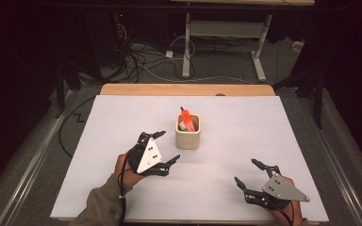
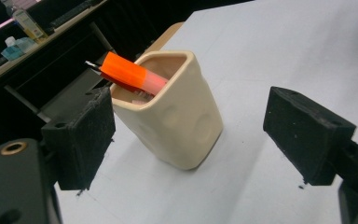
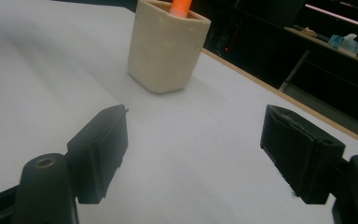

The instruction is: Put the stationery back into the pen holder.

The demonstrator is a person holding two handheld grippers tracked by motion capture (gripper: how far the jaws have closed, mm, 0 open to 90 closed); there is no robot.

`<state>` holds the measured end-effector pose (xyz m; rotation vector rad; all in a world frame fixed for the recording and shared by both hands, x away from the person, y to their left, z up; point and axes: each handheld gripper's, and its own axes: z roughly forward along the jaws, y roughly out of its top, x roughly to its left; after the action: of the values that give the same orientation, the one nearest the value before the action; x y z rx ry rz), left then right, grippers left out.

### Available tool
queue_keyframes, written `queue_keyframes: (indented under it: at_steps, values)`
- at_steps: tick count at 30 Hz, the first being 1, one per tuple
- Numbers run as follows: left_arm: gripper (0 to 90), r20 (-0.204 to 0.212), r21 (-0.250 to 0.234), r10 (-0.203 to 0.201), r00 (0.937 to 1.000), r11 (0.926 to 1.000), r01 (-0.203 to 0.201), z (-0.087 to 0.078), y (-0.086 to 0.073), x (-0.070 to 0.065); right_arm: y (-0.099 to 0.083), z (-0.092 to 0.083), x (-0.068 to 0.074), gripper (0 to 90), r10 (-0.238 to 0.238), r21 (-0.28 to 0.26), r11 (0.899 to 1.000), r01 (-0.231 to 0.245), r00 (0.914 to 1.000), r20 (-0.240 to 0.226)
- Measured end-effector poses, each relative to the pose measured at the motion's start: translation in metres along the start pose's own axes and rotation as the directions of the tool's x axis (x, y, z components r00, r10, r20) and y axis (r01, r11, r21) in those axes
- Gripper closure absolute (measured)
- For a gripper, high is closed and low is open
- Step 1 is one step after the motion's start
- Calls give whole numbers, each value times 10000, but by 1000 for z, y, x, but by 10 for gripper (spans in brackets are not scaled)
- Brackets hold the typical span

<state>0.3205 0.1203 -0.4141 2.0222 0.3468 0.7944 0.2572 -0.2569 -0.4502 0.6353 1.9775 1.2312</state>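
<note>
cream cup [image 1: 188, 132], dented sides, mid-table | orange pen [image 1: 186, 116] partly hidden inside | left gripper [image 1: 166, 148], right gripper [image 1: 248, 173]: jaws spread, empty

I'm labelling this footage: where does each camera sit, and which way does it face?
High view: above the person's side, facing forward and down on the table; both hands, left gripper, right gripper.
Left gripper view: on that gripper, facing the cup; its jaws.
Right gripper view: low, facing the cup; its jaws.
Shared: cup with orange pen.
</note>
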Motion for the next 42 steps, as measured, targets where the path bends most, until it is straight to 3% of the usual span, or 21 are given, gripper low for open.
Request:
queue_keyframes:
  at_steps: [17,23,29,42]
  values:
    - [161,-339,214,164,9993,9996,-157,-29,-14,-9,3,2,3,236,-99,8,10000,99,9999,-68]
    - [161,-667,155,209,9976,9997,-199,-33,-28,-13,3,3,4,235,-97,7,10000,97,9999,-93]
    - [161,-739,225,220,9970,9995,-204,-37,-40,-15,2,4,3,235,-69,91,9999,70,9999,-107]
    - [161,-785,885,82,9969,9961,-13,-46,-66,-19,1,4,2,236,-56,119,9999,56,10000,11]
